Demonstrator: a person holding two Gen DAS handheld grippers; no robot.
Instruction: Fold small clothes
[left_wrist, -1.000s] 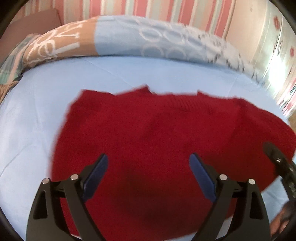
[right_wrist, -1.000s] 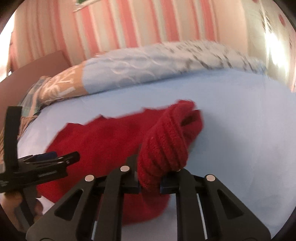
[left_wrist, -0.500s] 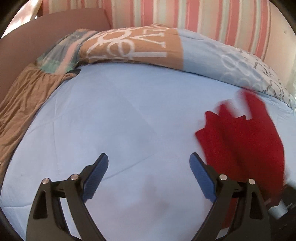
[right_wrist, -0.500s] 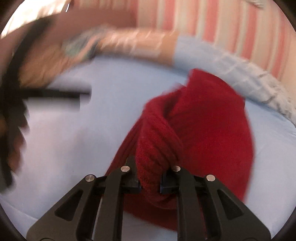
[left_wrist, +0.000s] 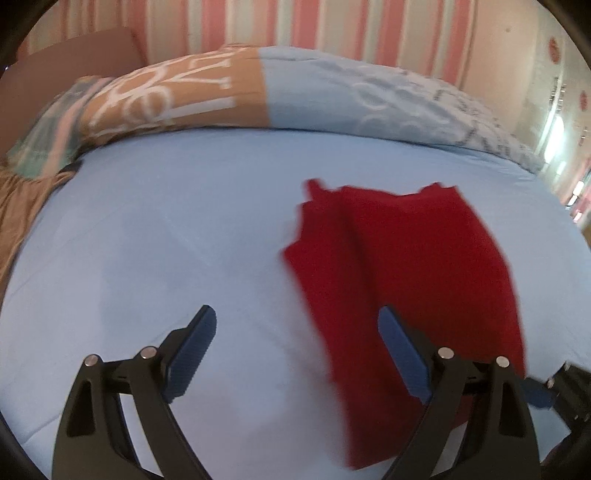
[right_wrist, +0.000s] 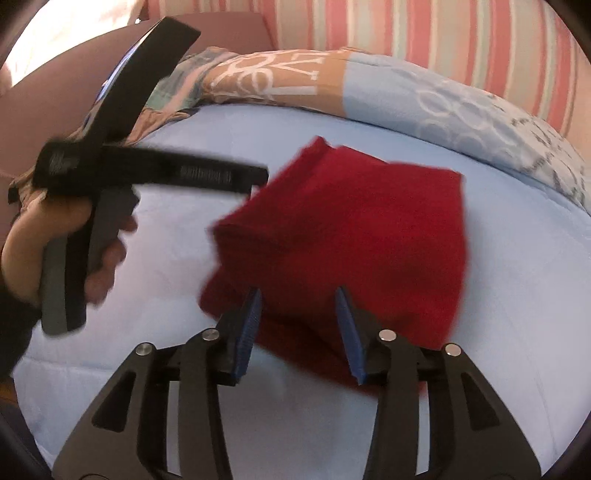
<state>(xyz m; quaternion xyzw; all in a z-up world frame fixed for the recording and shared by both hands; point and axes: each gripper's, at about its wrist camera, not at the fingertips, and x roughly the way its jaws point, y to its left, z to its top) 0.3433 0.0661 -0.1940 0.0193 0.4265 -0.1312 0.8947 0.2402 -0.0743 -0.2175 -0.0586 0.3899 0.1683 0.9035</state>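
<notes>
A patterned quilt (left_wrist: 258, 85) bounded the far edge of the bed (left_wrist: 147, 229), below a striped wall (left_wrist: 332, 26). The folded red garment (left_wrist: 399, 258) lay right of centre on the sheet, with bare sheet to its left. Left tongs (left_wrist: 295, 343) gaped wide, holding nothing. Right tongs (right_wrist: 297, 325) stood parted over the garment's near edge, gripping nothing. Motion blur smeared the garment's outline.

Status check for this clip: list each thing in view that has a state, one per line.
Red sweater: folded over, lying on the bed, not gripped.
Right claw: open, its tips over the sweater's near edge.
Left claw: open, empty, over bare sheet beside the sweater.
Blue sheet: spread flat, lightly creased.
Patterned quilt: bunched along the far edge.
</notes>
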